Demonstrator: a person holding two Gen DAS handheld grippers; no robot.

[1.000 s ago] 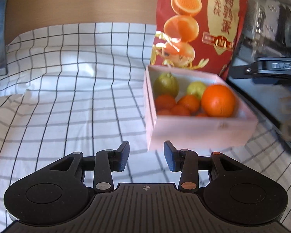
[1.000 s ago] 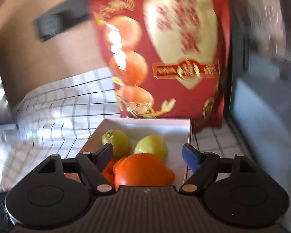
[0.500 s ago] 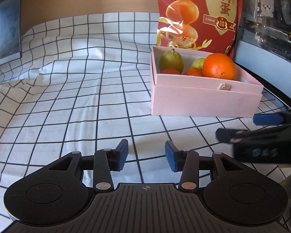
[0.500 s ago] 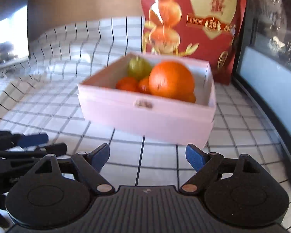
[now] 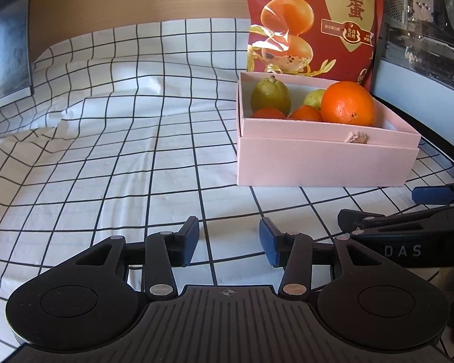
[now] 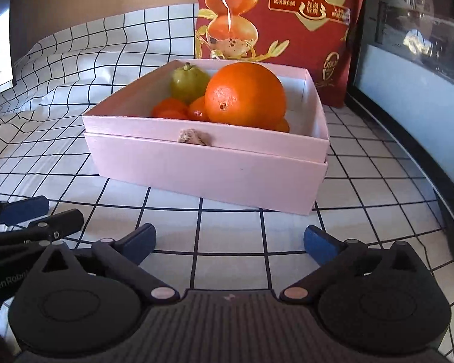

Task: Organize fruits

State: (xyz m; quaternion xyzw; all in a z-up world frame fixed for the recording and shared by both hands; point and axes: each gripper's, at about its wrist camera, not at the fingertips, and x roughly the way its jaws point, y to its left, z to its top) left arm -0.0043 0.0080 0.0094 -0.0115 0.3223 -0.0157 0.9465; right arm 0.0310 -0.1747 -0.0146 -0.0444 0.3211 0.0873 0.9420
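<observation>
- Right now my landmark is the pink box (image 6: 208,169), sitting on the black-and-white checked cloth (image 5: 121,151).
- Inside the box I see a large orange (image 6: 245,95) toward the near wall, a green guava (image 6: 189,83) behind it toward the far wall, a second green fruit (image 5: 314,98) beside that, and small tangerines (image 6: 169,109) low at the near wall.
- On the box's near wall sits a small frayed tan tuft (image 6: 195,136).
- Behind the box stands a red snack bag (image 5: 311,21) printed with egg pictures and gold Chinese characters; I read "鹌鹑蛋" and "无抗" on it.
- My left gripper (image 5: 228,242) is short of the box, jaws partly apart and just opening further, with only cloth between them.
- My right gripper (image 6: 230,240) is also short of the box, jaws spread wide after just opening, holding nothing.
- From the left wrist camera I read "DAS" on the right gripper's side; from the right wrist camera, "GenRob" on the left gripper's.
</observation>
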